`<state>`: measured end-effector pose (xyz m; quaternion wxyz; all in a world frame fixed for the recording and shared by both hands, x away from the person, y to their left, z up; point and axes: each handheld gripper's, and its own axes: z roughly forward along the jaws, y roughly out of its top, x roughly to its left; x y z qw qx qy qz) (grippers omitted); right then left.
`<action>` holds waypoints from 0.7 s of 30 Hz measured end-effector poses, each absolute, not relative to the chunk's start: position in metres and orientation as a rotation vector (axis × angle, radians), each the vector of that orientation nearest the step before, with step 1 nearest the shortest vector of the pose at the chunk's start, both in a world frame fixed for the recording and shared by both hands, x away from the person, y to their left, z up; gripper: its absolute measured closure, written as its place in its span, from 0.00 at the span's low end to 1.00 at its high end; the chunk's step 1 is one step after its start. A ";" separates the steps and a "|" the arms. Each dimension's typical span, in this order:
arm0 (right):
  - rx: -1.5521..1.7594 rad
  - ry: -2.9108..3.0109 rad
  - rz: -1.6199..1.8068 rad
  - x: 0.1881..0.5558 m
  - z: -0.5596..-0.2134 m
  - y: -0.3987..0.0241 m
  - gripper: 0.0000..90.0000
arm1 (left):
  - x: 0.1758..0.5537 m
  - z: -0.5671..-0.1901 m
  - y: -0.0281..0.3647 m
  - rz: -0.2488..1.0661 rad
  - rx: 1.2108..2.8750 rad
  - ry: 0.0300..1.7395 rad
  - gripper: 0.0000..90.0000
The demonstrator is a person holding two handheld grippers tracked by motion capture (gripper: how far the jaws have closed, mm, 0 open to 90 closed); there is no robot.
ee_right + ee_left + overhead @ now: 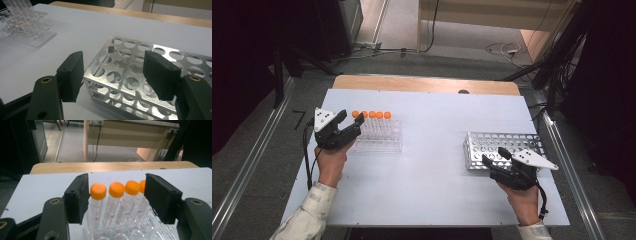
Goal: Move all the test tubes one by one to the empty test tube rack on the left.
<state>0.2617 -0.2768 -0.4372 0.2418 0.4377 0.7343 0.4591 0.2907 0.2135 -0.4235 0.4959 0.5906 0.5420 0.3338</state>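
1. left gripper sits at the left middle of the high view, held in the person's left hand, its jaws spread apart and gripping nothing.
2. seen along its own jaws in the left gripper view, the left gripper frames a row of orange-capped tubes; the nearest cap lies just beside the left jaw, and whether they touch i cannot tell.
3. those orange-capped tubes stand upright in a clear rack, left of centre in the high view, right by the jaw tips.
4. right gripper is at the lower right of the high view in the right hand, jaws wide apart and holding nothing.
5. in the right gripper view the right gripper hangs over the near corner of a metal rack full of round holes.
6. metal rack lies on the white table at the right middle, well apart from the clear rack.
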 end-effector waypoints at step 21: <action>1.242 1.964 1.224 0.260 -0.440 -0.295 0.35 | 0.249 -0.433 0.204 0.770 1.469 1.282 0.32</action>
